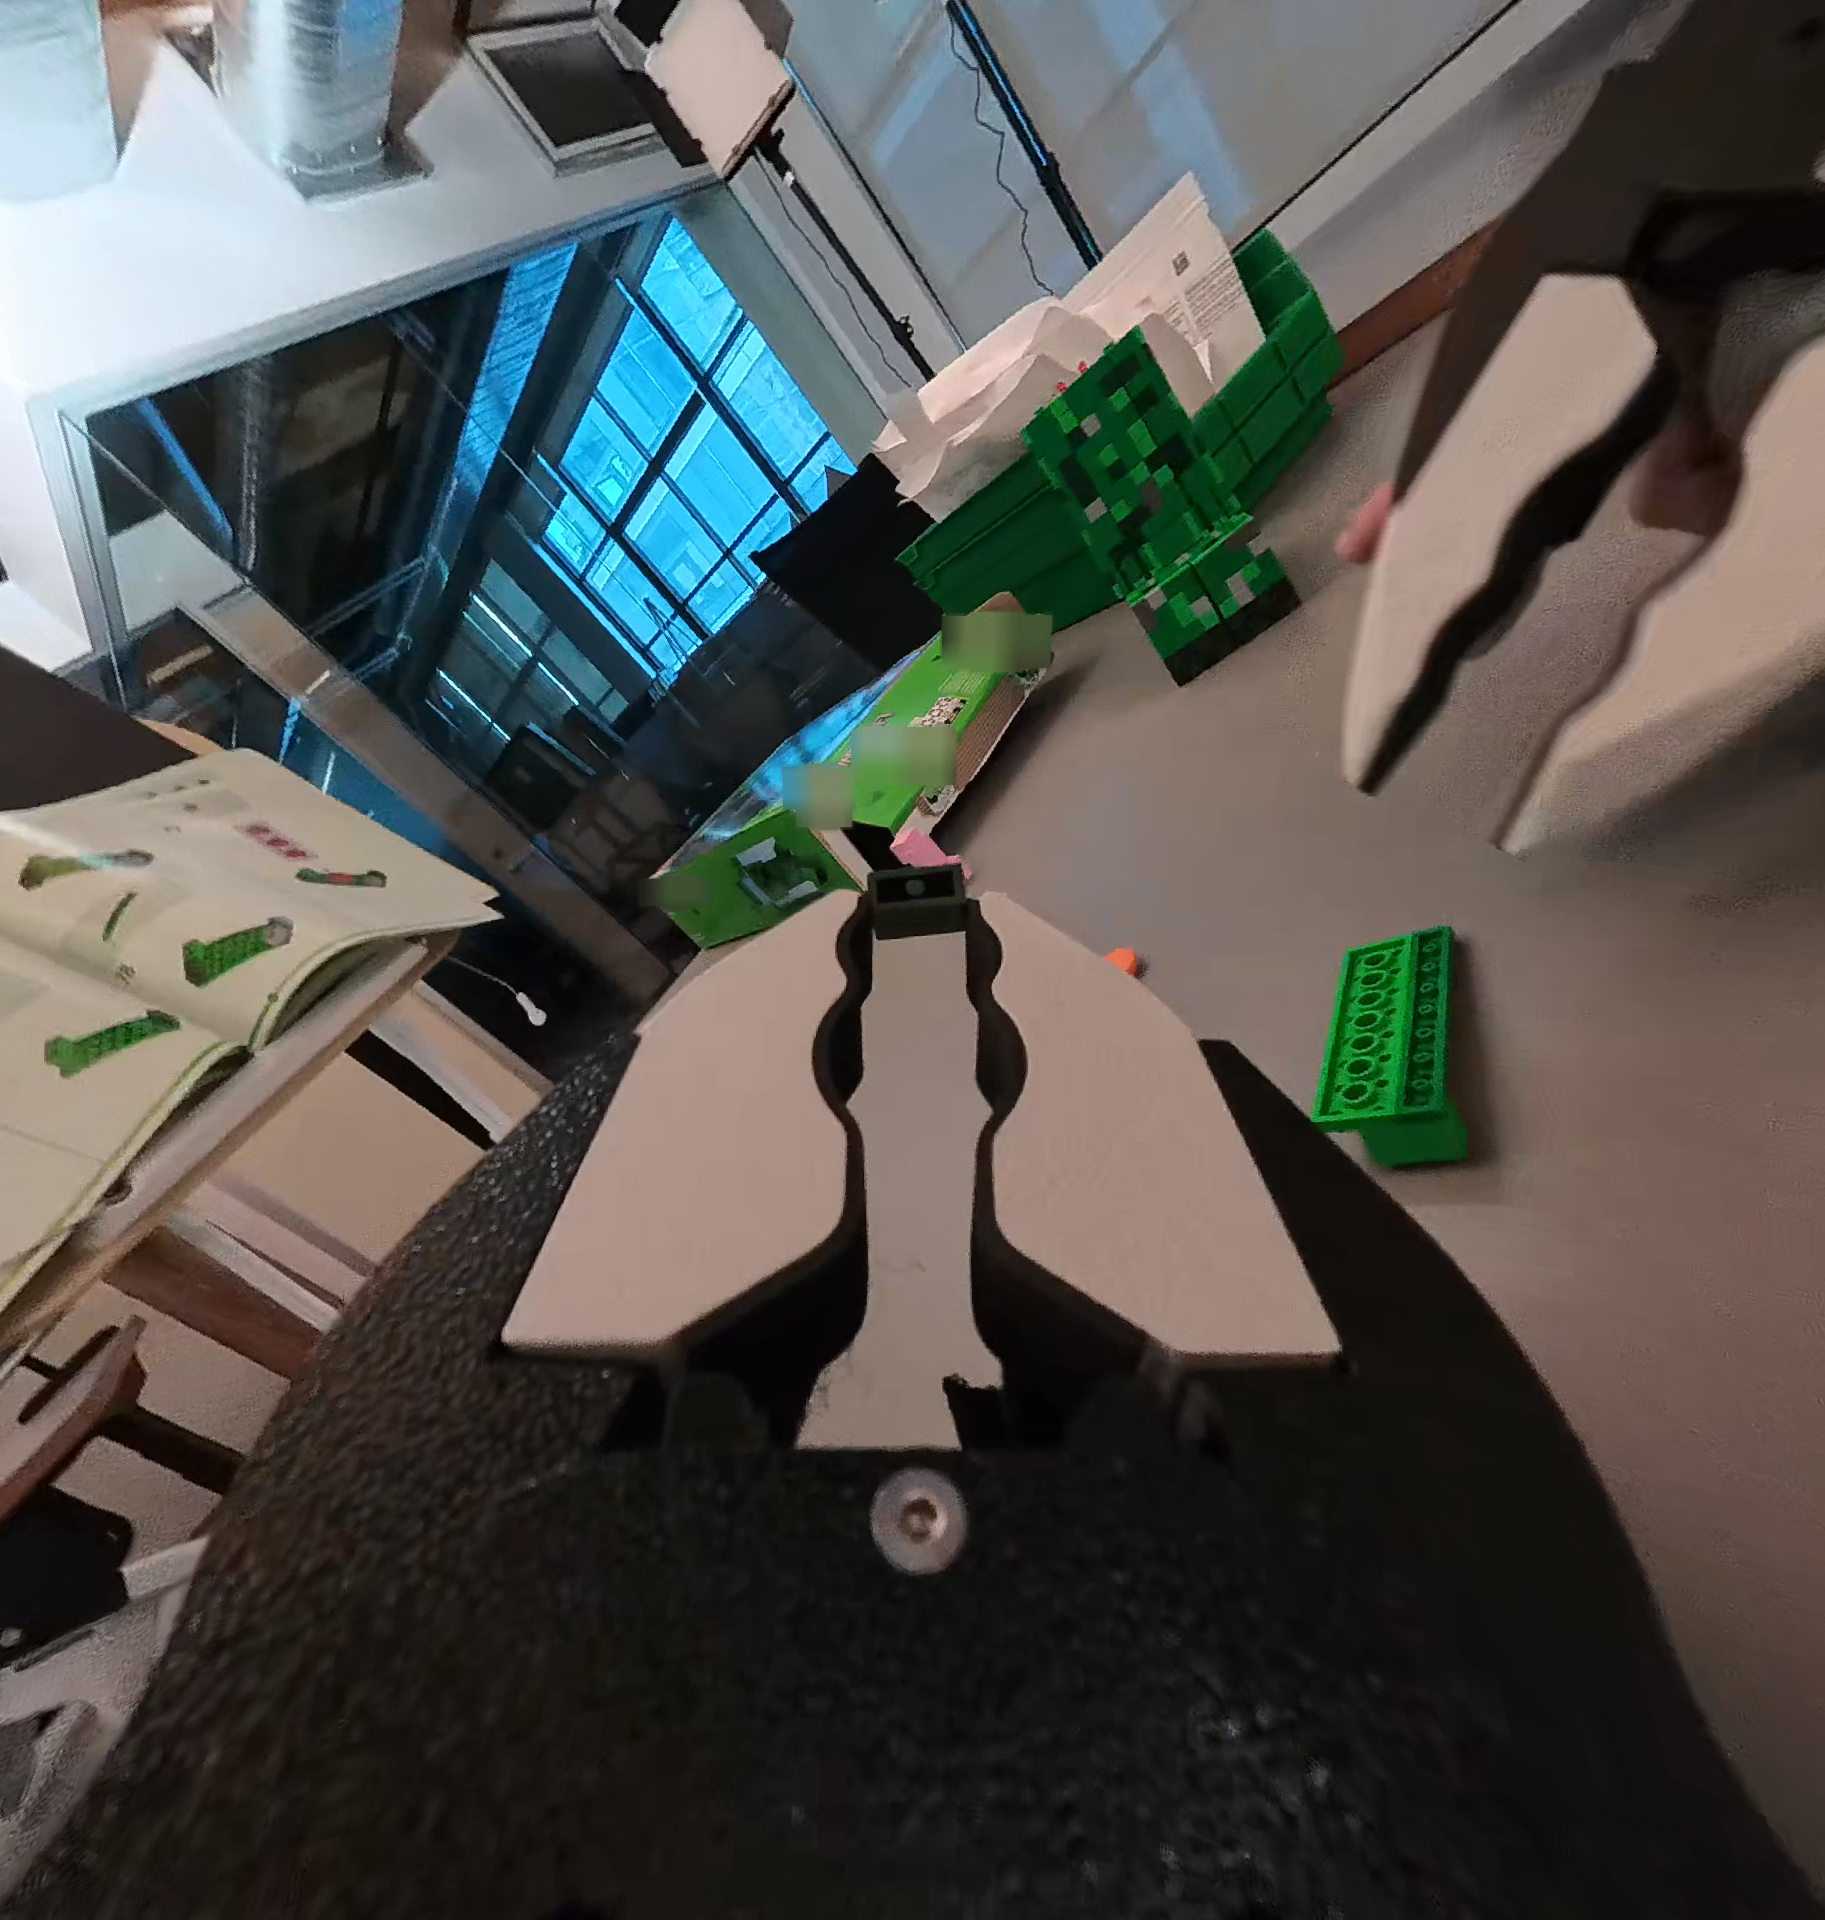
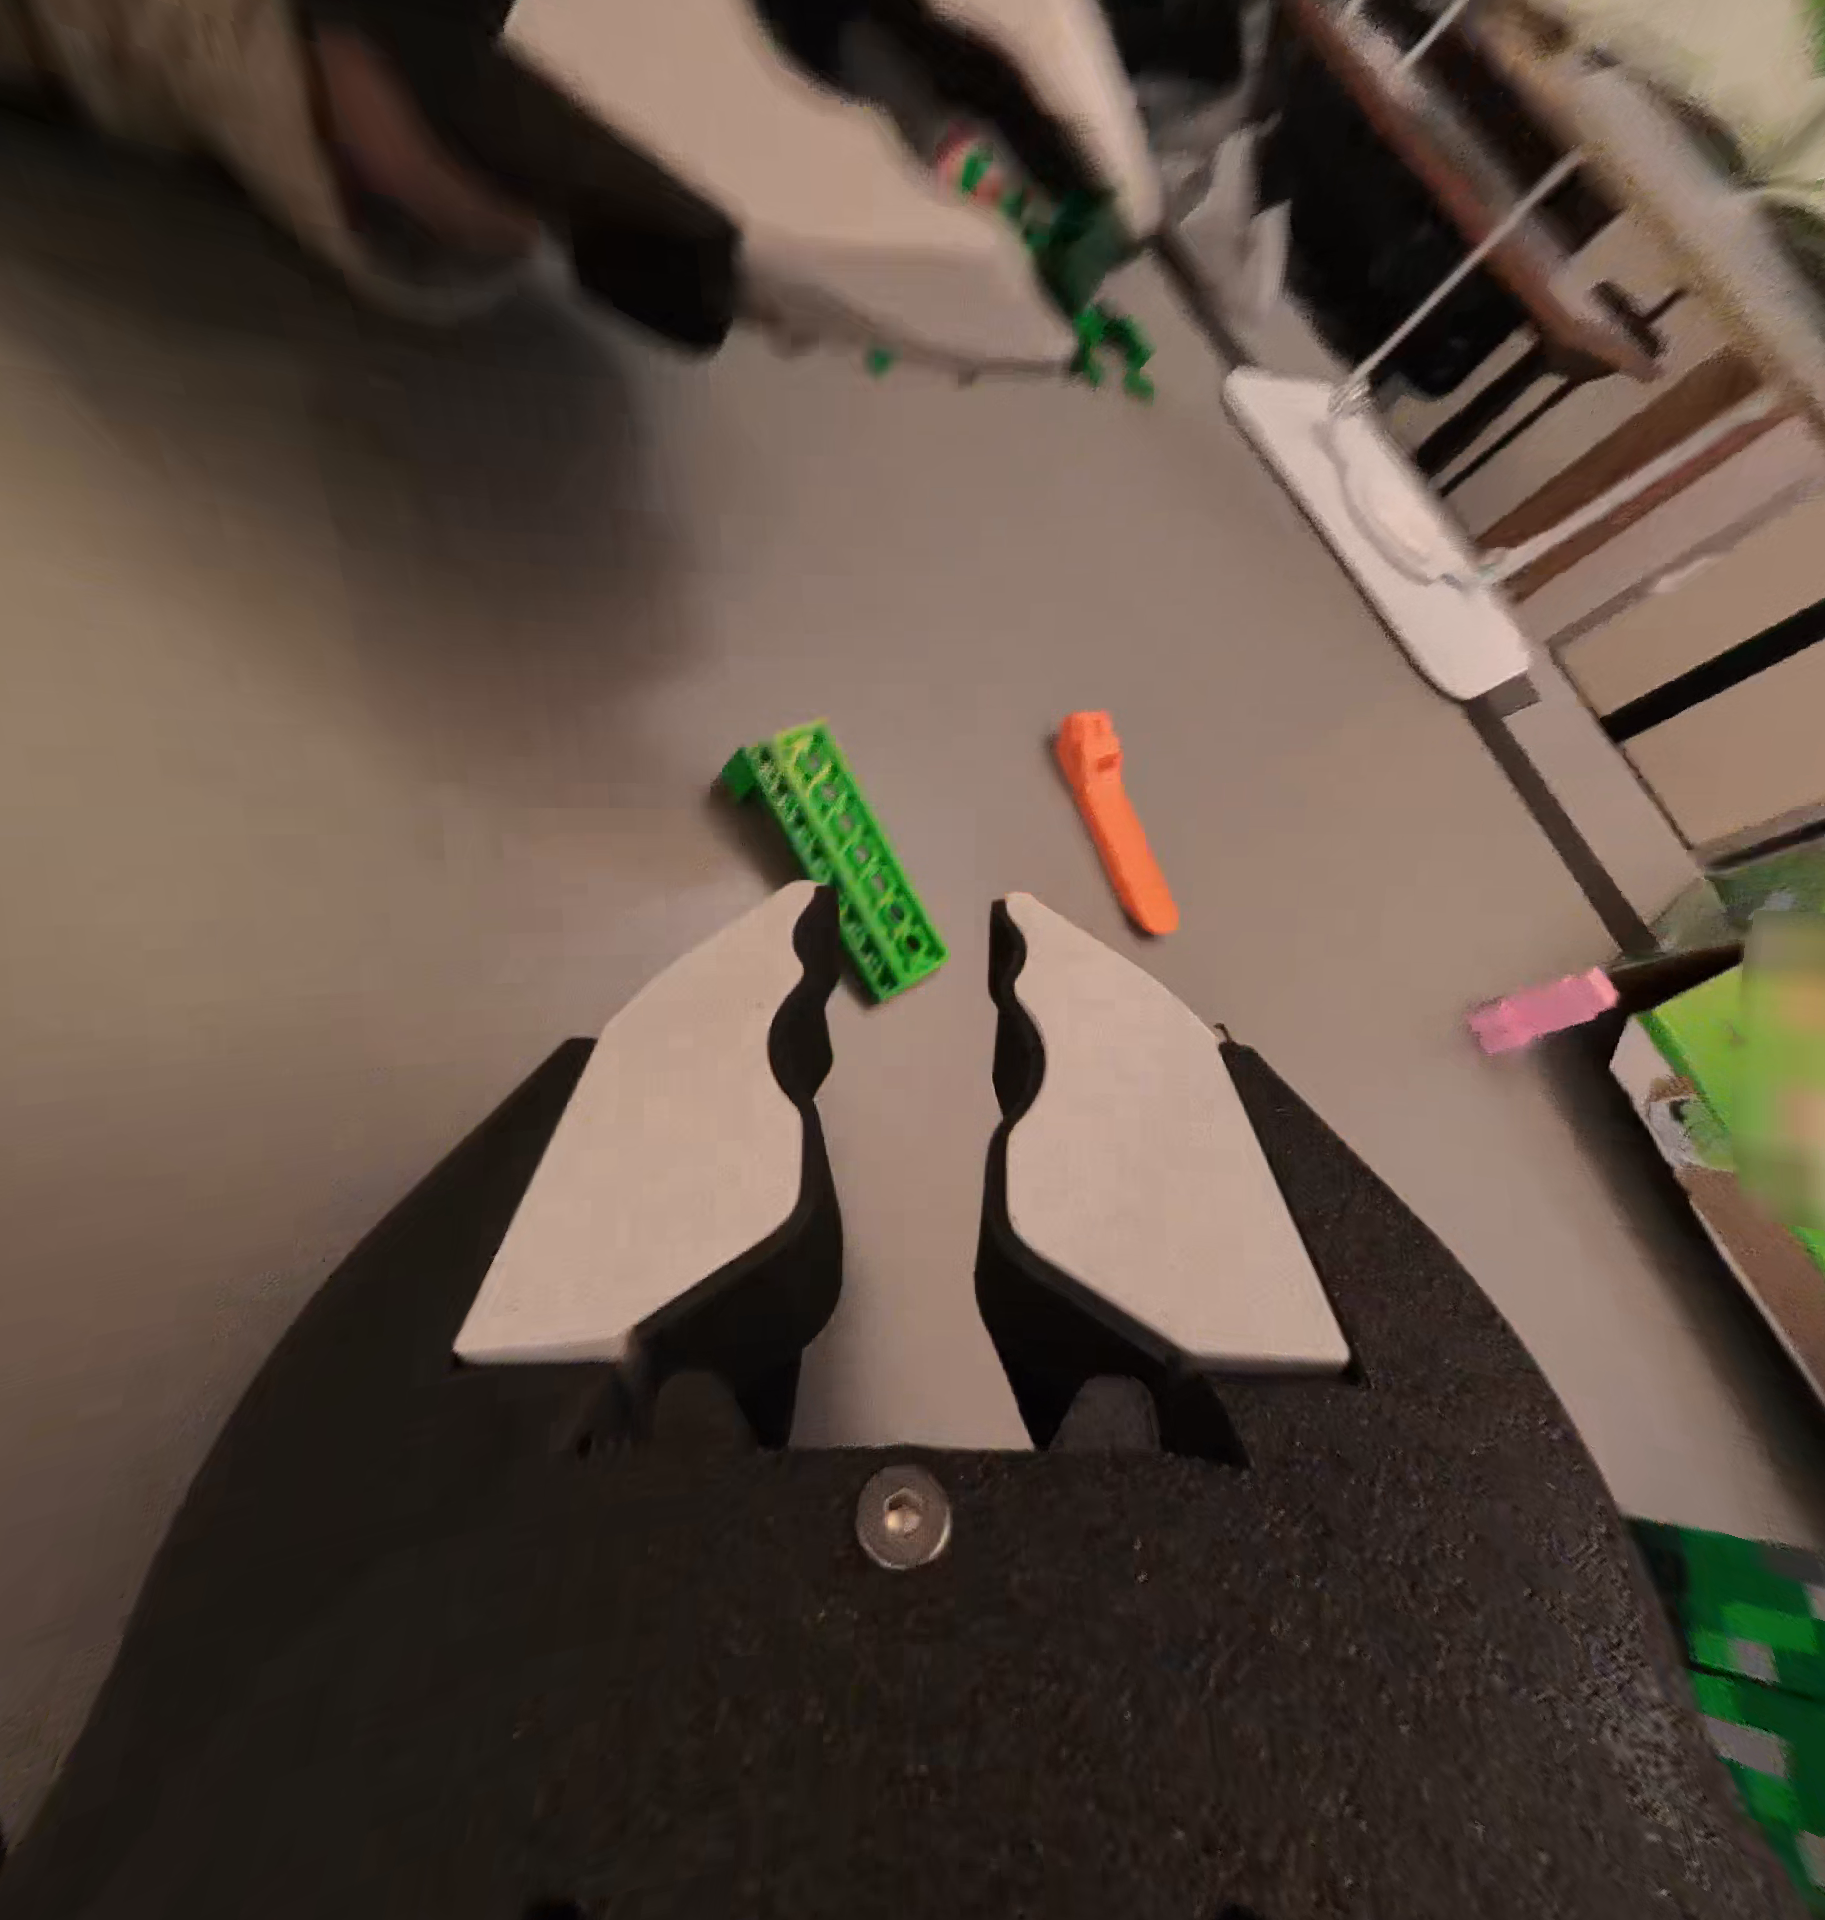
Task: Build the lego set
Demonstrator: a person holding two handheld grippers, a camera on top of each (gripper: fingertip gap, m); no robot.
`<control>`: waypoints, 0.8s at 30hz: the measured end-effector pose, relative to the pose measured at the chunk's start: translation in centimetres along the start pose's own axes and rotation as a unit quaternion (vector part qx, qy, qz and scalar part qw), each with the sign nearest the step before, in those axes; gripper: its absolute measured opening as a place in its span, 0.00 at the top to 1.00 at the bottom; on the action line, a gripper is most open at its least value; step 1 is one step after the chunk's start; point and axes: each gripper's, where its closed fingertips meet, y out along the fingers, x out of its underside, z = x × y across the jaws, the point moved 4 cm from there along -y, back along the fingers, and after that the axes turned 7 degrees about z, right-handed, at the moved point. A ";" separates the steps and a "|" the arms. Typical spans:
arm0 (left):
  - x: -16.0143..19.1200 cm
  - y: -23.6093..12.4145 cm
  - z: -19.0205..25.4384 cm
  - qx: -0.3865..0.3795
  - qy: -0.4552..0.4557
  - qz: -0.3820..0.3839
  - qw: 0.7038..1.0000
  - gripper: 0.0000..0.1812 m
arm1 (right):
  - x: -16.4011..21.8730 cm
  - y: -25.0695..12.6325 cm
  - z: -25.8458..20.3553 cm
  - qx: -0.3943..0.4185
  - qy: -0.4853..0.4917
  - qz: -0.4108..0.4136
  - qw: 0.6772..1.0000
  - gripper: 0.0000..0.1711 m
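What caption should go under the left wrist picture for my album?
Left tongs pinch a small dark green brick above the grey table, near a long green piece.

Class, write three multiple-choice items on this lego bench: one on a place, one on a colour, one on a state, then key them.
1. The long green brick assembly lies
A. on the grey table
B. in a box
C. on the booklet

2. The flat tool beside it is
A. blue
B. orange
C. white

3. The left gripper is
A. wide open
B. out of view
C. shut on a small dark green brick

Answers: 1 A, it rests on bare tabletop; 2 B, clearly orange in the right wrist view; 3 C, the brick sits pinched between the jaws' tips.
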 end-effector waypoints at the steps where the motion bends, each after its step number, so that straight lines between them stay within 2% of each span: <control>1: 0.1 0.0 -0.1 -0.002 -0.008 -0.001 1.000 0.91 | 0.4 0.2 -0.5 -0.013 -0.021 -0.028 0.999 0.84; 5: 0.5 0.0 -0.6 -0.009 -0.031 -0.009 0.999 0.91 | 1.5 1.1 -1.9 -0.052 -0.082 -0.116 0.988 0.85; 7: 0.7 0.0 -0.9 -0.014 -0.037 -0.014 0.999 0.91 | 1.3 1.4 -2.0 -0.058 -0.100 -0.132 0.985 0.87; 13: 0.9 0.0 -1.0 -0.013 -0.050 -0.018 0.999 0.91 | 0.7 2.2 -1.4 -0.085 -0.129 -0.210 0.965 0.86; 19: 1.0 0.1 -0.7 -0.005 -0.046 -0.022 0.999 0.91 | -0.1 3.8 -1.4 -0.100 -0.216 -0.253 0.938 0.86; 24: 1.0 0.1 -0.7 -0.004 -0.049 -0.022 0.999 0.91 | -0.3 4.5 -2.2 -0.064 -0.315 -0.252 0.913 0.91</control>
